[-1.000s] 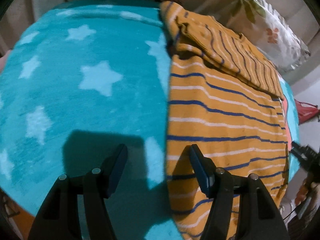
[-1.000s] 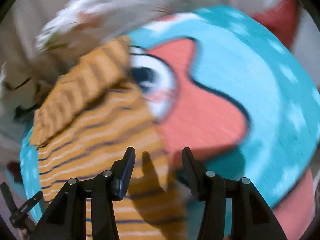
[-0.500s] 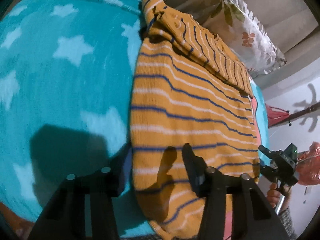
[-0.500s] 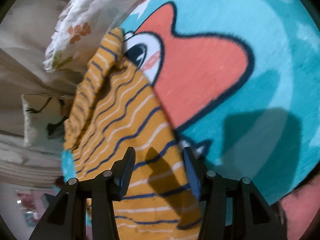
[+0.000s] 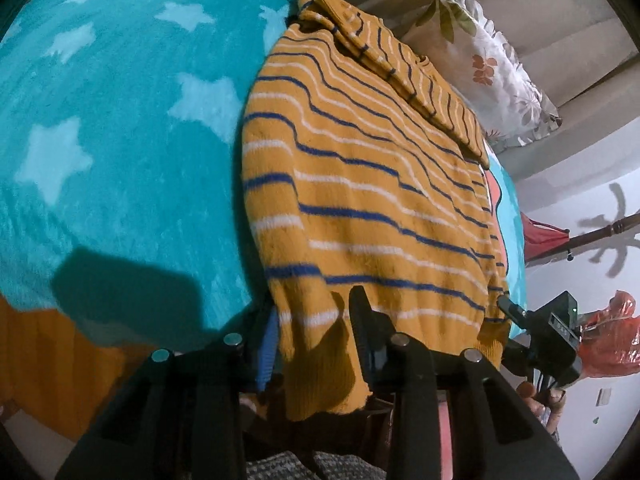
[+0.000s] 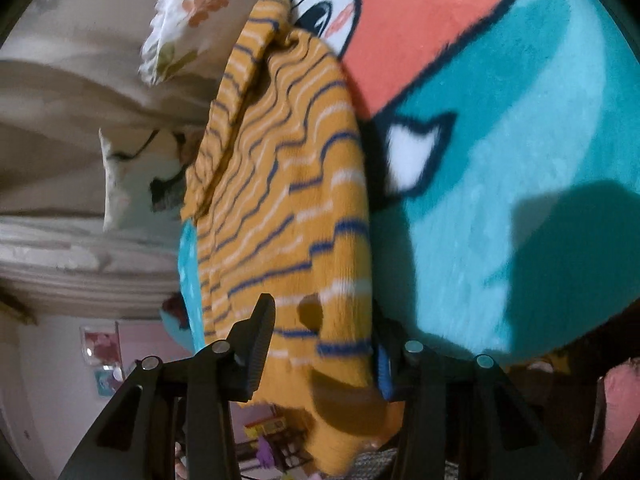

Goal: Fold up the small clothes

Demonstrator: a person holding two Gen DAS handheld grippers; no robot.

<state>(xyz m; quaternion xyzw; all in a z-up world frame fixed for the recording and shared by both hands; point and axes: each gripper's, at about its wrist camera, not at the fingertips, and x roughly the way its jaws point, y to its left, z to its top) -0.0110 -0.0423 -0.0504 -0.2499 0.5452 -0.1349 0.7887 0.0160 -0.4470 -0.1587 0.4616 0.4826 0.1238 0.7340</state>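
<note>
A small orange sweater [image 5: 360, 184] with blue and white stripes lies on a teal blanket [image 5: 120, 140], its sleeves folded across the far end. Its near hem hangs off the bed edge. My left gripper [image 5: 316, 340] straddles the hem's left corner, jaws partly apart with cloth between them. My right gripper [image 6: 324, 340] straddles the hem's right corner of the sweater [image 6: 288, 200], jaws also partly apart around the cloth. The right gripper also shows in the left wrist view [image 5: 536, 332] by the hem's far corner.
The teal blanket has pale stars and a coral cartoon figure [image 6: 400, 32]. A floral pillow [image 5: 492, 60] and a second pillow [image 6: 124, 176] lie beyond the sweater. A red bag [image 5: 612, 336] hangs off to the right, past the bed edge.
Both grippers moved forward onto the sweater's near hem, which now sits between each pair of jaws. The hem corners have lifted and hang over the bed edge.
</note>
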